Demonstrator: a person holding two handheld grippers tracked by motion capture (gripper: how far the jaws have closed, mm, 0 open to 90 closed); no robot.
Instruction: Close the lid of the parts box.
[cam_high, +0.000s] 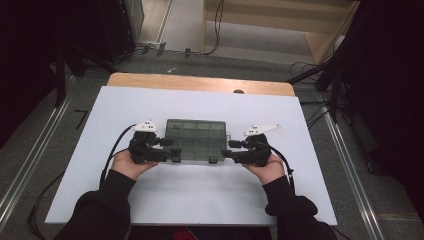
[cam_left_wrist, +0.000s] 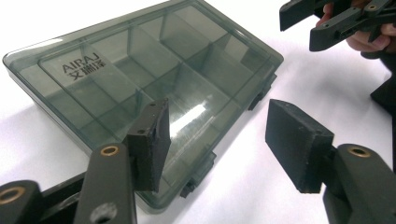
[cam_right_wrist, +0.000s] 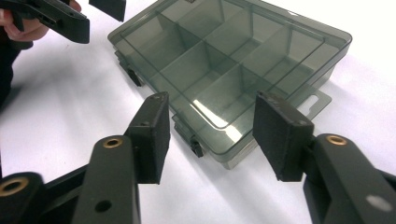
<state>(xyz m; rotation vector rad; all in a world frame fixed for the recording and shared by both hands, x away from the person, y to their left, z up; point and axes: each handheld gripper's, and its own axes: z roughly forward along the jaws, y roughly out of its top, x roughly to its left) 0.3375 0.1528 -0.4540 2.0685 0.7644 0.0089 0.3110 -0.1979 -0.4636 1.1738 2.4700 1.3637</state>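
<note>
A smoky see-through compartment box (cam_high: 196, 140) lies with its lid down on the white board (cam_high: 200, 195). It has black latches (cam_high: 213, 160) on its near edge and the lid (cam_left_wrist: 140, 79) carries a printed brand mark. My left gripper (cam_high: 172, 150) is at the box's near left corner, open. In its own view the left gripper (cam_left_wrist: 219, 140) has nothing pressed between the pads. My right gripper (cam_high: 230, 149) is at the near right corner, also open. Its own view shows the right gripper (cam_right_wrist: 217, 137) hovering over a latch (cam_right_wrist: 196, 147) and the box (cam_right_wrist: 233, 60), touching neither.
The white board rests on a wooden table (cam_high: 200, 82). Bare board lies in front of and beside the box. Metal floor rails (cam_high: 350, 165), cables and dark stands surround the table. The person's sleeved forearms (cam_high: 107, 205) enter from the bottom.
</note>
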